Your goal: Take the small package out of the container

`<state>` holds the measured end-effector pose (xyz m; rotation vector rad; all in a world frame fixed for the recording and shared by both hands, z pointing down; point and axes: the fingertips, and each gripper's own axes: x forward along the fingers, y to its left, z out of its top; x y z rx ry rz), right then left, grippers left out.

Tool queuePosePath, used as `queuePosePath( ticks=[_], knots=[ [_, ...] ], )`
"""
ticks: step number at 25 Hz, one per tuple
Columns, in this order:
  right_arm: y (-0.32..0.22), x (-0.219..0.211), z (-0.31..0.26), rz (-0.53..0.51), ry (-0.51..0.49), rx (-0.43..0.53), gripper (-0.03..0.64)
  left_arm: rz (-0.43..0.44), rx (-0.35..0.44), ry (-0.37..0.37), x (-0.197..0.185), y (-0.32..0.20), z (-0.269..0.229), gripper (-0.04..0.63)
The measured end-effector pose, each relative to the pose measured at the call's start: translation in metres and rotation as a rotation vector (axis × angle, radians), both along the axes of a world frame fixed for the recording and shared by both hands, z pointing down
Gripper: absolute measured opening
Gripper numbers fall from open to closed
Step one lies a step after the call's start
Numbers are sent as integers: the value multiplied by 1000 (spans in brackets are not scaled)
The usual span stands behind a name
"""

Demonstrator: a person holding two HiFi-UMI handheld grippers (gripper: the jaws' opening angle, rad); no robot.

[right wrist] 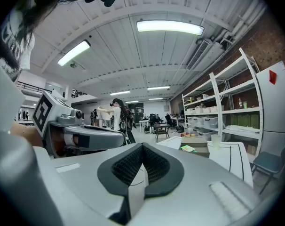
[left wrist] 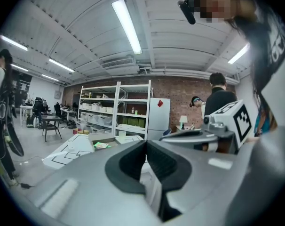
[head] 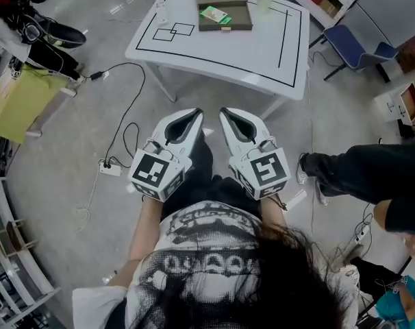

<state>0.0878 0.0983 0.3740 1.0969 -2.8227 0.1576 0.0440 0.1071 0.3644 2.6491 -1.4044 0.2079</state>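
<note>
An olive-brown flat container (head: 224, 7) lies on the white table (head: 262, 53) well ahead of me, with the small green package (head: 214, 14) resting in it. I hold both grippers close to my body, short of the table and above the floor. The left gripper (head: 194, 114) is shut with nothing between its pads, and the right gripper (head: 227, 112) is shut and empty beside it. In the left gripper view the left gripper (left wrist: 146, 142) points toward the container (left wrist: 105, 138) and package (left wrist: 101, 145). The right gripper (right wrist: 142, 147) faces the container (right wrist: 195, 142) and package (right wrist: 187, 148) too.
Black lines mark the tabletop, and a clear cup (head: 264, 2) stands near the container. A power strip with cables (head: 110, 168) lies on the floor to the left. A blue chair (head: 355, 46) stands at the right, and another person's leg (head: 358, 173) reaches in there. Shelving (left wrist: 119, 107) stands beyond the table.
</note>
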Motion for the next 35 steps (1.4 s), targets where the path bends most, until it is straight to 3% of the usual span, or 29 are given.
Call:
queuePosePath(
  ticks=[8,25,35],
  knots=[
    [-55,-28,11,21,21,-14,-5,39,5,0,-25,-54,10,0],
    [-221,-152,1,52,73,-45,-5,60,16,51,-159,-221,-6,0],
    [-281,-181,12,113,91,-68,-5,130,-3,50,-186,-279,4,0]
  ],
)
